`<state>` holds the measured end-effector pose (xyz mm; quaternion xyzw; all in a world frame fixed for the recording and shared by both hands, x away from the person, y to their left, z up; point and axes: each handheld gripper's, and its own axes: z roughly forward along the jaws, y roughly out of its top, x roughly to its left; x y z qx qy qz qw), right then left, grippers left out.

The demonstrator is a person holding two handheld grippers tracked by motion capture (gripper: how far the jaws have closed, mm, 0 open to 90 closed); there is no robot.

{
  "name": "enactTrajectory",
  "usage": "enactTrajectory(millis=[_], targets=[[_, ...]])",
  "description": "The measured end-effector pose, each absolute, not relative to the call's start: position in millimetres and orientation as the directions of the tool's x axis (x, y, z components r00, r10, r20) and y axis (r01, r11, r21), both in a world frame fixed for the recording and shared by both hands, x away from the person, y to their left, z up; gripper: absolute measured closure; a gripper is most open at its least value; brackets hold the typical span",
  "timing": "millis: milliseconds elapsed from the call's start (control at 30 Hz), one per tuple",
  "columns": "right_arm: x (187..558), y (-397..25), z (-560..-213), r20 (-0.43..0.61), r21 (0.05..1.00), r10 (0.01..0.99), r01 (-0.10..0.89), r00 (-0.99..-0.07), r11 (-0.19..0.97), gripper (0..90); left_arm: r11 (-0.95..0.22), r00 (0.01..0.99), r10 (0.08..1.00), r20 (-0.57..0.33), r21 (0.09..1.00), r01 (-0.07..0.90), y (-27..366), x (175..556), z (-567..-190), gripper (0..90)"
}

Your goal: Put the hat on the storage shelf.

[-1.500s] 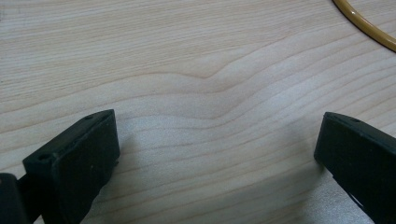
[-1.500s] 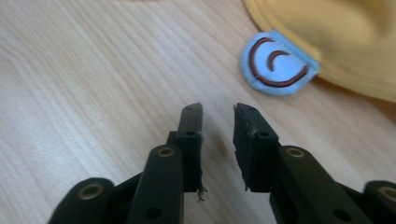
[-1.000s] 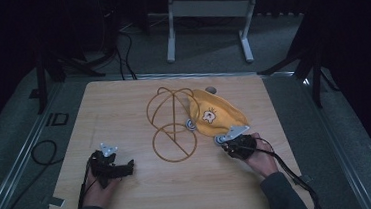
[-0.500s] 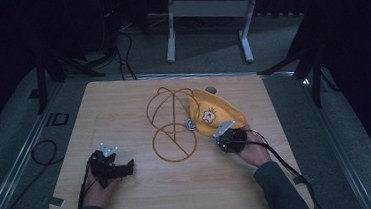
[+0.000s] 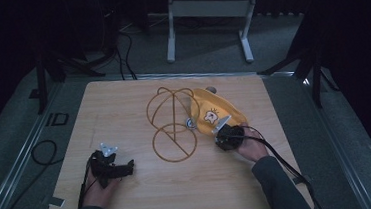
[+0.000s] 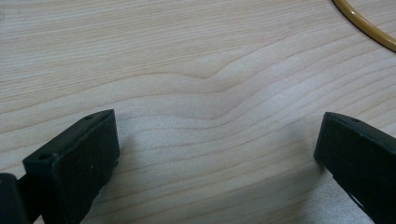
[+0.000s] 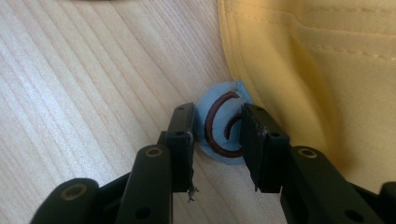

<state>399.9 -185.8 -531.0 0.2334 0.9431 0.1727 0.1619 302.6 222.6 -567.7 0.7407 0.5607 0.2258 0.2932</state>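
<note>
**Right gripper closing in on the little blue tab by the yellow cap**

Dark room all around, with a pale wooden tabletop sitting under the camera and a grey metal stand lurking behind it. The right gripper is hovering low with its jaws narrowed to a small gap, straddling a small round blue patch with a brown curled mark. That patch is sitting right between and just ahead of the jaw tips, tucked against the edge of the soft yellow fabric cap, which is lying just to the gripper's right. I can't tell for sure whether the jaws are actually pinching the patch yet; they look close but not clamped.

What's worrying me: the patch is lying flat on the wood, so the jaws could slide over it and close on nothing, or catch the cap's hem along with it and drag the whole cap.

The left gripper is resting wide open over bare wood, holding nothing, with a bit of the brown wire hat frame curving off ahead of it to the right. In the high view that frame is standing just left of the cap, near enough to snag if the cap is pulled that way.
</note>
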Motion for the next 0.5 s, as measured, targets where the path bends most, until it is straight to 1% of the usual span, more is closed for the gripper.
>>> enactTrajectory(millis=[100, 167, 267, 500], targets=[[401.9, -184.2, -530.4, -0.233, 0.383, 0.506, 0.400, -0.830, 0.833, 76.3, -0.199, 0.269, 0.963, 0.006, 0.687, 0.698, 222.6, 302.6, -567.7, 0.2], [402.9, -182.9, -527.9, -0.235, 0.378, 0.510, 0.405, -0.827, 0.832, 81.3, -0.199, 0.269, 0.963, 0.006, 0.687, 0.698, 222.6, 302.6, -567.7, 0.2], [404.3, -183.1, -524.9, -0.232, 0.379, 0.520, 0.416, -0.822, 0.827, 83.4, -0.199, 0.270, 0.963, 0.006, 0.688, 0.698, 222.6, 302.7, -567.7, 0.2], [402.4, -185.5, -516.4, -0.207, 0.415, 0.538, 0.425, -0.817, 0.804, 84.0, -0.202, 0.271, 0.962, 0.007, 0.686, 0.699, 222.7, 302.7, -567.6, 0.2]])
